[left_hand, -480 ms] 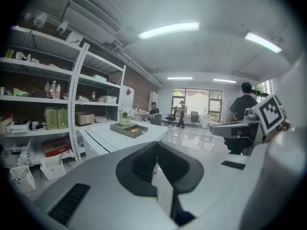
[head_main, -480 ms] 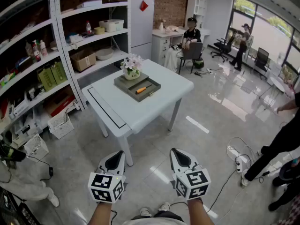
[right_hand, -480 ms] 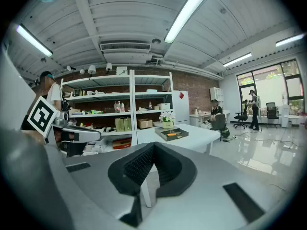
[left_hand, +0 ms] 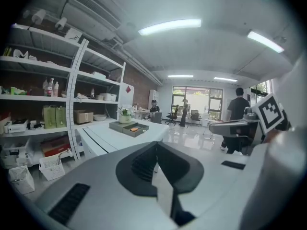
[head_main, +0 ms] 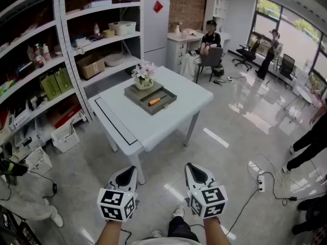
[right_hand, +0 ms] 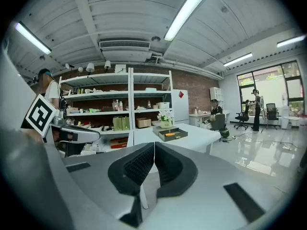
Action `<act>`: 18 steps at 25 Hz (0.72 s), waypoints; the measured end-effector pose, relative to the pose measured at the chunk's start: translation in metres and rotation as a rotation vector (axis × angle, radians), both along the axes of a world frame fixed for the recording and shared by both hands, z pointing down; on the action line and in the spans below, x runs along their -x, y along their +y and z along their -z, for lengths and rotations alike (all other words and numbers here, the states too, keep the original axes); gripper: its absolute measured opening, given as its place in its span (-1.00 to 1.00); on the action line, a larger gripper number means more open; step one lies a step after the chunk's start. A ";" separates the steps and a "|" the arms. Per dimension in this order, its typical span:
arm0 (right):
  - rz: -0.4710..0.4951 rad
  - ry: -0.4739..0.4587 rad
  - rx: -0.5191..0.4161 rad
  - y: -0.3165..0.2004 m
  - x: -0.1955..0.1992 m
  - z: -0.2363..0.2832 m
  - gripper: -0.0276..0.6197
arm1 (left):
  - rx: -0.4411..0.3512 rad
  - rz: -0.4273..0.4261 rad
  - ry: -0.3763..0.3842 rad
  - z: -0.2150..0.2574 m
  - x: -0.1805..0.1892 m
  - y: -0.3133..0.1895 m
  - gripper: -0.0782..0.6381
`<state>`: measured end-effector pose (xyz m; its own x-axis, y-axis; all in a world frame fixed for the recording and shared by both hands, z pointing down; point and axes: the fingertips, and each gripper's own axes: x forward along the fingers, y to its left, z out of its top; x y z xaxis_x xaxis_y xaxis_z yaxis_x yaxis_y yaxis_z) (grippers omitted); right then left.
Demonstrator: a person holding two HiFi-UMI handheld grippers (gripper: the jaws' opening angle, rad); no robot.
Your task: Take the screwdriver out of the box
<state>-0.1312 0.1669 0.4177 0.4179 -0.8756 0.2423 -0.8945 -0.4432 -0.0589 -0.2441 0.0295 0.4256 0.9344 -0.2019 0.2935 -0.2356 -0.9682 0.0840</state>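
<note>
White square-topped table (head_main: 158,124) w/ white legs stands on glossy grey tiled floor (head_main: 214,157), just beside white metal shelving rack (head_main: 107,39). Thin dark rectangular outline runs along tabletop's near-left side. Only one thing sits directly on top: flat grey rectangular box (head_main: 135,93), towards the far side, clear of all edges. On floor: white wire basket (head_main: 65,136) at rack's foot, white power strip (head_main: 260,179) w/ cables, well apart from table on the right.
</note>
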 end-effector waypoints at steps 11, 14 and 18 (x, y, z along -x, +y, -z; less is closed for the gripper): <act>0.057 -0.005 -0.016 -0.040 -0.074 -0.009 -0.73 | -0.005 0.046 -0.025 -0.011 -0.075 -0.032 -0.77; 0.072 -0.013 -0.014 -0.048 -0.102 -0.010 -0.71 | -0.005 0.059 -0.032 -0.011 -0.105 -0.037 -0.77; 0.091 -0.019 -0.009 -0.053 -0.143 -0.012 -0.70 | 0.000 0.076 -0.038 -0.012 -0.144 -0.040 -0.77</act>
<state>0.0116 0.1139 0.4294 0.3323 -0.9118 0.2410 -0.9296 -0.3599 -0.0799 -0.0996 -0.0108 0.4380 0.9046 -0.2721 0.3281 -0.3117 -0.9473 0.0737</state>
